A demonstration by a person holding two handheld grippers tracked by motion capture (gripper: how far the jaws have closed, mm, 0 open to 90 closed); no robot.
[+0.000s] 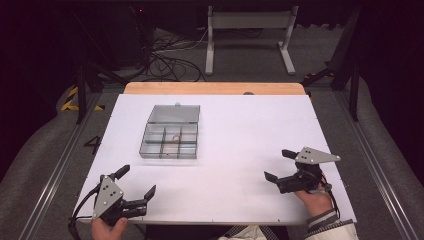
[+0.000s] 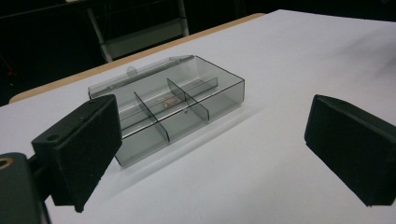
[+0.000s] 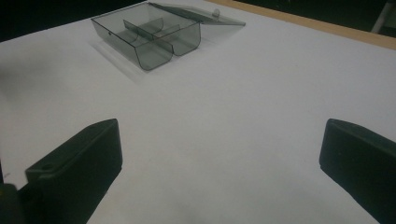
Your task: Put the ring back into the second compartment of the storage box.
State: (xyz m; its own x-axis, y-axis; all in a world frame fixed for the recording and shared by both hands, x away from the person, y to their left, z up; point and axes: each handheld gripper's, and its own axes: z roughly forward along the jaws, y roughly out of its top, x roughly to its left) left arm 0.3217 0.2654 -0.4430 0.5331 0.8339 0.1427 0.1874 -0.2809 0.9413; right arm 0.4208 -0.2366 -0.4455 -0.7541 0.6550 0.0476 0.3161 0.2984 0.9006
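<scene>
1. Left gripper (image 1: 134, 181) wide, holding nothing; right gripper (image 1: 277, 164) likewise, well apart on the worktop (image 1: 240, 130).
2. Box (image 1: 169, 140) ahead of left gripper, lid (image 1: 174, 114) open flat behind; something small in a middle compartment.
3. Approach low, jaws astride one wall.
4. Nothing between.

A grey metal stand (image 1: 248, 37) stands on the floor at twelve o'clock, black cables (image 1: 170, 60) tangled at eleven o'clock.

A black "4" on the floor (image 1: 93, 145) left of the table (image 1: 240, 130).
</scene>
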